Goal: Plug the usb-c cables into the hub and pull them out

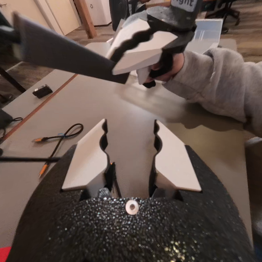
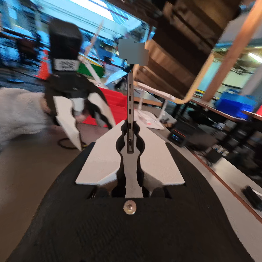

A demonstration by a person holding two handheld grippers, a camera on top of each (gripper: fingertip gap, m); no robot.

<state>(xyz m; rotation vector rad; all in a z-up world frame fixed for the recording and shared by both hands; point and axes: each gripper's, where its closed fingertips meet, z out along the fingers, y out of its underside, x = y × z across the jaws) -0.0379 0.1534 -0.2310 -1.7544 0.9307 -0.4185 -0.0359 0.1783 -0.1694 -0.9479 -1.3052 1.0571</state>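
Your left gripper (image 1: 130, 124) hangs released and empty over the table (image 1: 99, 99). Your right gripper (image 2: 130, 124) is clenched on the hub (image 2: 130, 99), held aloft with its ports bare. One cable (image 1: 66, 136) lies loose on the table, so I judge no plugging done yet.

Matt grey metal hub (image 2: 130, 107)

Hub (image 1: 63, 56) smeared by motion blur, far end cut off at left edge; background rooms blurred.
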